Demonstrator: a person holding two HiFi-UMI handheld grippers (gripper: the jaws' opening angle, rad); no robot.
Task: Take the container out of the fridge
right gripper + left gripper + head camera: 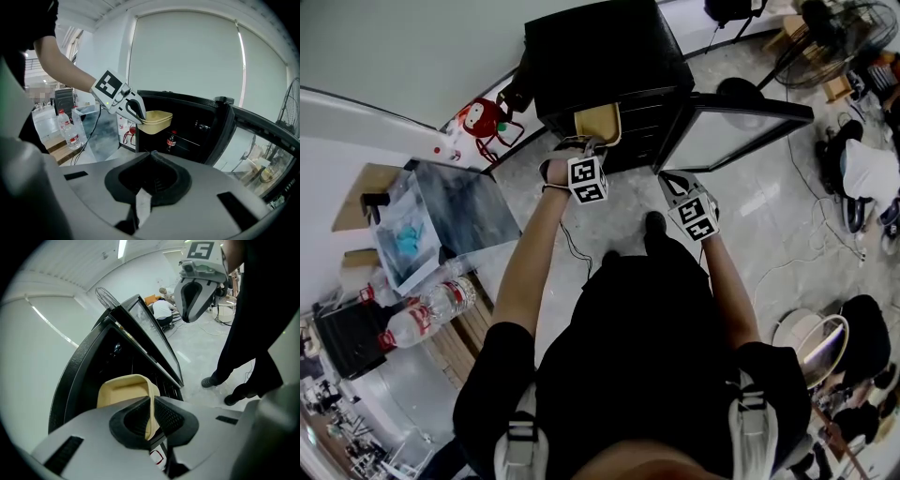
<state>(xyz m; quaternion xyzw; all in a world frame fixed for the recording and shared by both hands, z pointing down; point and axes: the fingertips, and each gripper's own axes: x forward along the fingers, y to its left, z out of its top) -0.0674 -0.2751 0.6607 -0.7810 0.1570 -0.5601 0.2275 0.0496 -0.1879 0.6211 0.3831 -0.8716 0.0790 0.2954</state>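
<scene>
Two grippers, one item in hand.

Left gripper [151,420]: jaws clenched on one side wall of the container [124,390], pads either side of the rim, wall upright between them.

Right gripper [151,157]: jaws closed together with nothing between them, held back from the fridge [187,122] and pointed at it.

Container: tan, shallow, rounded corners, open top, and nothing to be seen inside. It sits at the upper left of the fridge mouth. Whether it rests on a shelf cannot be told.

Handling (judged): light, thin-walled and fairly stiff. A single-wall pinch may let it flex or droop at the far end, so the rim near a corner is the firmest hold. The smooth wall could slip if tilted.

Fridge: black, low, with its glass door [736,127] swung wide to the right. A small cola bottle [171,139] stands inside, below the container.

Surroundings: water bottles [431,309] on a worktop well apart to the left.
</scene>
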